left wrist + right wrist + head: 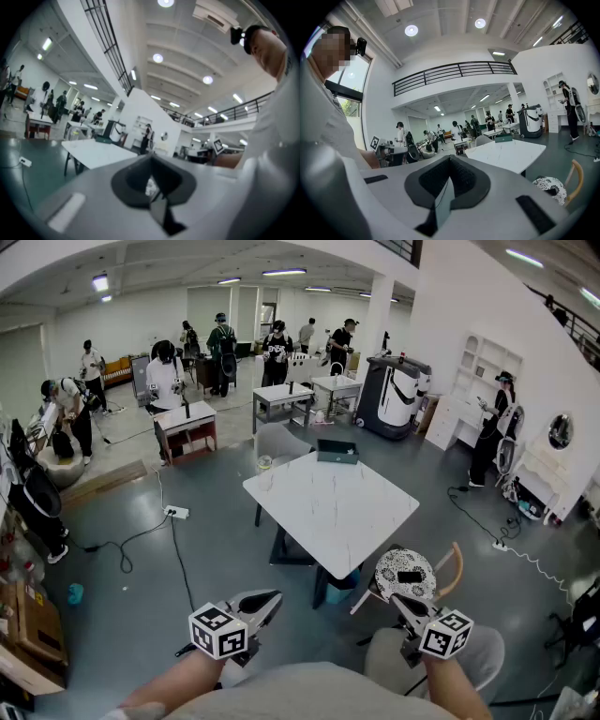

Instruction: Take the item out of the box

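approach | I hold left gripper (267,598) and right gripper (398,601) closed, empty: nothing in reach | dark green rectangular box (337,452) well off on white marbled table (328,512)

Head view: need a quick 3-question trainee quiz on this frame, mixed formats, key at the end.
1. True or false: the dark box sits on the white table, at its far edge.
2. Pick one. The right gripper is: A) shut on the box; B) shut with nothing between its jaws; C) wide open over the table.
3. Short answer: what piece of furniture stands at the table's near corner, just ahead of the right gripper?

Key
1. True.
2. B. It is well short of the table.
3. A chair with a patterned cushion.
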A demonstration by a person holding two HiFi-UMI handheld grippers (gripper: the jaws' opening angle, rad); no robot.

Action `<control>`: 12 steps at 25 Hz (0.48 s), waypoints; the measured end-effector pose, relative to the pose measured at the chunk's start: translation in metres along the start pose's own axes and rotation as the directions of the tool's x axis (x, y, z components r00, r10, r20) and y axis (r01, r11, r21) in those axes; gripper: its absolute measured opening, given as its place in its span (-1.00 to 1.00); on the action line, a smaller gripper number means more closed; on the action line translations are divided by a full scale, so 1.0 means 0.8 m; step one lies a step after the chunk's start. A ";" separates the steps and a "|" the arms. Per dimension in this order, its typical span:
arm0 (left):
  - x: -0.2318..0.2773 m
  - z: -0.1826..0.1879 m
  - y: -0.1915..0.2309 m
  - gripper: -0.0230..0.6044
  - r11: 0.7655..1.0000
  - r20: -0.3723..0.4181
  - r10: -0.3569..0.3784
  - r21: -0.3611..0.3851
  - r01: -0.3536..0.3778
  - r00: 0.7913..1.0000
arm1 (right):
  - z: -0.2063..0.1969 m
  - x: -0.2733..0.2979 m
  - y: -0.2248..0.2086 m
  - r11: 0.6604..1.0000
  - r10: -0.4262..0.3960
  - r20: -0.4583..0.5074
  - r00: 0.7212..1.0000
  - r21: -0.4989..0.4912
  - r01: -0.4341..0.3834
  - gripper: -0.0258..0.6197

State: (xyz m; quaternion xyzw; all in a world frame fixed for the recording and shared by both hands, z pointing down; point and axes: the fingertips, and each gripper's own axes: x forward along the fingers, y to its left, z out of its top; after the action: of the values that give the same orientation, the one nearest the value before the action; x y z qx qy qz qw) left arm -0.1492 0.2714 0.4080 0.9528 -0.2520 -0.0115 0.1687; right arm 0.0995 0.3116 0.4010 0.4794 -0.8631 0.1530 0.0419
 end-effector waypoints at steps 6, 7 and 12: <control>0.007 -0.003 -0.005 -0.93 1.000 0.013 0.014 -0.006 -0.014 1.000 | -0.001 0.001 -0.009 1.000 0.011 -0.011 1.000 0.003 -0.011 -0.90; 0.010 -0.002 -0.006 -0.93 1.000 0.013 0.014 -0.004 -0.014 1.000 | 0.001 0.001 -0.011 1.000 0.013 -0.011 1.000 0.002 -0.013 -0.90; 0.023 0.002 -0.013 -0.93 1.000 0.019 0.011 0.002 -0.011 1.000 | 0.005 0.001 -0.020 1.000 0.025 -0.009 1.000 -0.002 -0.025 -0.90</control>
State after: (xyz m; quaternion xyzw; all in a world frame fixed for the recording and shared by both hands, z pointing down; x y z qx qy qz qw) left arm -0.1286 0.2704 0.4039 0.9515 -0.2586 -0.0193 0.1656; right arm 0.1125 0.3015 0.4007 0.4677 -0.8692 0.1545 0.0443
